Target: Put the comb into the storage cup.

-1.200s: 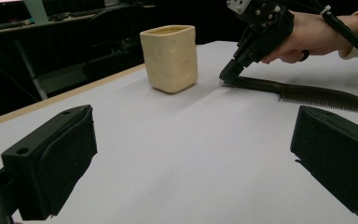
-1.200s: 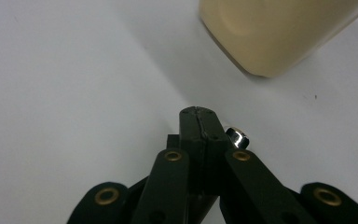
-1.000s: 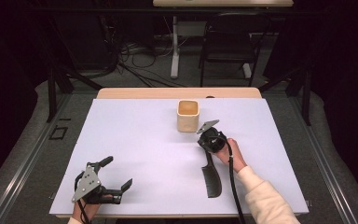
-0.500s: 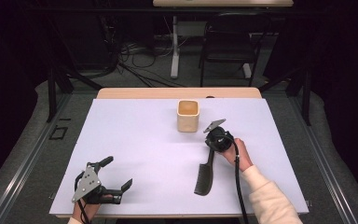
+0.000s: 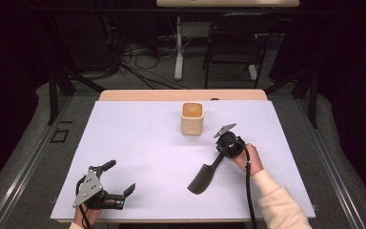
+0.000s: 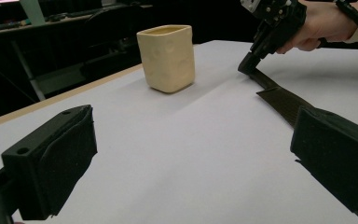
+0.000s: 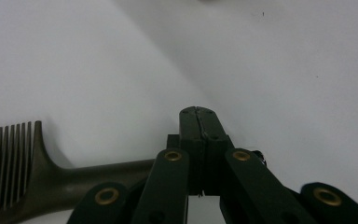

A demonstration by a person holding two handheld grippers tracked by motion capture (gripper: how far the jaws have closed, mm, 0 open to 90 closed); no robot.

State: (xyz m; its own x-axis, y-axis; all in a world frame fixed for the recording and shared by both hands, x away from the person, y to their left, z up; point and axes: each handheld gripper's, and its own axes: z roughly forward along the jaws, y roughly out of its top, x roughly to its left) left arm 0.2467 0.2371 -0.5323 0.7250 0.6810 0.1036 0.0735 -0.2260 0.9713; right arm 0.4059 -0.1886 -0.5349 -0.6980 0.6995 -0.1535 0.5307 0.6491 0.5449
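A black comb [image 5: 202, 179] lies slanted on the white table [image 5: 138, 129], teeth end toward the front. My right gripper [image 5: 218, 160] is shut on the comb's handle, pointing down at it; in the right gripper view its jaws [image 7: 198, 114] are pressed together with the comb [image 7: 37, 172] running off to the left. A cream cup [image 5: 192, 118] stands upright behind it, apart from both. My left gripper [image 5: 121, 176] rests open near the front left corner. In the left gripper view its jaws stand wide apart, facing the cup [image 6: 167, 58], the comb [image 6: 279, 98] and the right gripper [image 6: 248, 65].
A wooden strip [image 5: 181, 95] borders the table's far edge. Beyond it are a dark chair [image 5: 233, 38], desk legs and cables on the floor. Bare white surface spreads between the two grippers and to the cup's left.
My right gripper has moved right and slightly back with the comb's handle, swinging the comb from nearly straight to slanted. The left gripper has stayed put.
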